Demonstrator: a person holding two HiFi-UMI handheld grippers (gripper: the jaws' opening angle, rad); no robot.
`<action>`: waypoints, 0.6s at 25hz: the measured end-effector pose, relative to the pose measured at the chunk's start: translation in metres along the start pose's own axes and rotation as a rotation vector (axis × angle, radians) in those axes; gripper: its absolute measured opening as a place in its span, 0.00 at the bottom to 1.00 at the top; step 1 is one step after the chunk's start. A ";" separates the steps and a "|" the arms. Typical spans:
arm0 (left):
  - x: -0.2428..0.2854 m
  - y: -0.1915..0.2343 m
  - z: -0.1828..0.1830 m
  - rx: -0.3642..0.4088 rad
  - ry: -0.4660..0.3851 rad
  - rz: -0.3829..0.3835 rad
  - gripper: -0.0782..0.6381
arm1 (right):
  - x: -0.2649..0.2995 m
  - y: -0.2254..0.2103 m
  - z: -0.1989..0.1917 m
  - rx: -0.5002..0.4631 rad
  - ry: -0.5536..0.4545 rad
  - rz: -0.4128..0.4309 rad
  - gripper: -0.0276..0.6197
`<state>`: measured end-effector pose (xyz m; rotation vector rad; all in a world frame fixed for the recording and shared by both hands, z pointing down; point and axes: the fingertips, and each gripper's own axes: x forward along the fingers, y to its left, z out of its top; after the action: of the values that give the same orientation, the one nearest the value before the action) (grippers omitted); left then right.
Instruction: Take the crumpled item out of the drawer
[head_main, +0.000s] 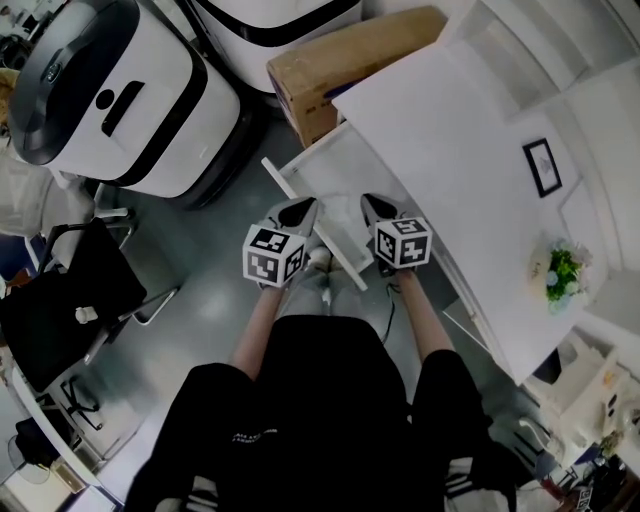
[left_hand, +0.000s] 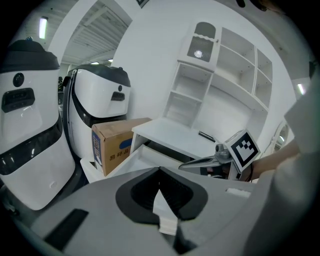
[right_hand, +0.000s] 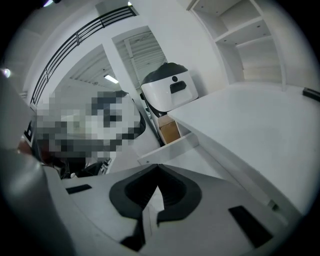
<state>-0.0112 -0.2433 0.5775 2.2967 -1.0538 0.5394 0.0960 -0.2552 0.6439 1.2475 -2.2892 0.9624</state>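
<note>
White desk (head_main: 440, 140) w/ drawer (head_main: 345, 170) open; L gripper (head_main: 299, 211) & R gripper (head_main: 377, 207) above it, both clenched, empty.

The head view looks steeply down onto the pulled-out white drawer (head_main: 335, 180) at 12 o'clock. The left gripper view and right gripper view ride low and close, facing forward; all share the brown cardboard box (head_main: 340, 70).
</note>
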 end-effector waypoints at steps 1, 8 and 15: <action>0.004 0.002 0.000 0.000 0.004 -0.002 0.10 | 0.006 -0.002 -0.002 0.004 0.011 0.006 0.03; 0.024 0.006 -0.005 0.015 0.036 -0.013 0.10 | 0.036 -0.022 -0.034 0.050 0.092 -0.004 0.03; 0.032 0.009 -0.005 0.009 0.036 -0.006 0.11 | 0.062 -0.028 -0.063 0.099 0.165 0.022 0.16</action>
<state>0.0006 -0.2632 0.6024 2.2883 -1.0293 0.5820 0.0850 -0.2577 0.7359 1.1368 -2.1557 1.1538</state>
